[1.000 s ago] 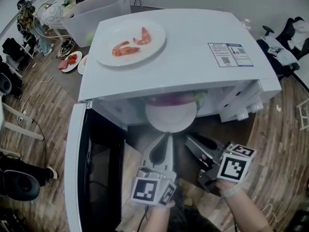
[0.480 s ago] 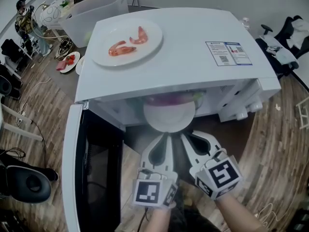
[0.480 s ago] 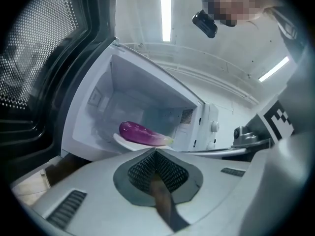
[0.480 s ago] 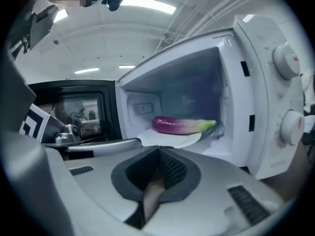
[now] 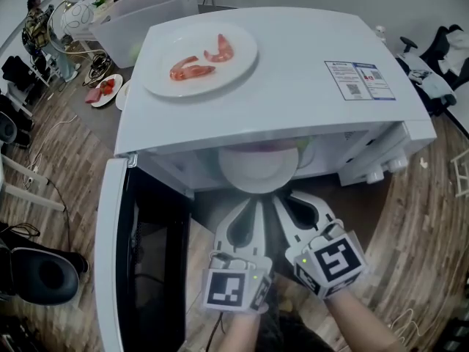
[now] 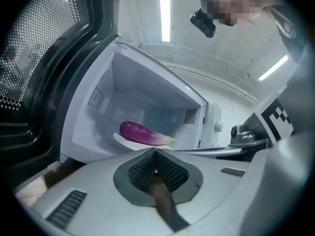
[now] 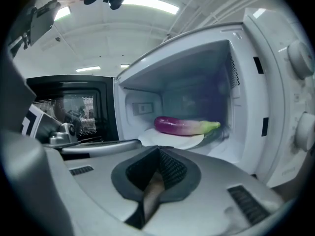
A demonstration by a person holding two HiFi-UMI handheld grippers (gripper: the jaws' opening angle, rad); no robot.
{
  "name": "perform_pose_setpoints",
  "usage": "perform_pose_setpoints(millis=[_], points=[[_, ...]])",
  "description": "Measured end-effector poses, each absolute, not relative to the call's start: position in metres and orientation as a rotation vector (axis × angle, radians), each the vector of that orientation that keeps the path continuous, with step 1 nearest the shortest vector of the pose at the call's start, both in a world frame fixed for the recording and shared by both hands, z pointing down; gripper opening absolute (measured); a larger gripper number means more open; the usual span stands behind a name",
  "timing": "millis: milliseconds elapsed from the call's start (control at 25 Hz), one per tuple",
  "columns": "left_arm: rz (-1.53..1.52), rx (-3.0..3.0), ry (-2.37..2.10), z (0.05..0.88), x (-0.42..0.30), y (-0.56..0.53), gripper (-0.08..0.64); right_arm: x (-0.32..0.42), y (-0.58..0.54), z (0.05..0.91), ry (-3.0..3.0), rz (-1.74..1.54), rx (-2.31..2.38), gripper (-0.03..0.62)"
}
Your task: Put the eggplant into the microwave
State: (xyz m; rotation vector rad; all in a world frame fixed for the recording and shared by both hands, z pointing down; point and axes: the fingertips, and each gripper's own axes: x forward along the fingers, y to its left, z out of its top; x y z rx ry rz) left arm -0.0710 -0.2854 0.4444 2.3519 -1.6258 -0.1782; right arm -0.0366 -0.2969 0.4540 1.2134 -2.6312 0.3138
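The purple eggplant [image 6: 142, 132] [image 7: 184, 126] lies on a white plate [image 5: 256, 171] inside the open white microwave [image 5: 293, 86]. From the head view the plate's front edge shows under the roof and the eggplant is almost hidden. My left gripper [image 5: 253, 202] [image 6: 155, 151] and right gripper [image 5: 282, 199] [image 7: 158, 150] hover side by side just in front of the opening, pointing into it. Both are shut with nothing between their jaws, and neither touches the plate.
The microwave door [image 5: 139, 270] hangs wide open at my left. On the microwave's roof sits a white plate [image 5: 199, 50] with shrimp [image 5: 192, 70]. A clear plastic bin [image 5: 143, 13] stands behind it at the left. A dark chair [image 5: 37, 273] is at the lower left.
The right gripper has rolled from lying on its side to upright, shut its jaws and moved in beside the left gripper. The left gripper has stayed put.
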Motion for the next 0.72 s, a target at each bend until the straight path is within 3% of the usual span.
perform_pose_setpoints(millis=[720], points=[[-0.169, 2.335, -1.617, 0.447, -0.081, -0.303, 0.000, -0.050, -0.315, 0.457, -2.605, 0.311, 1.255, 0.002]])
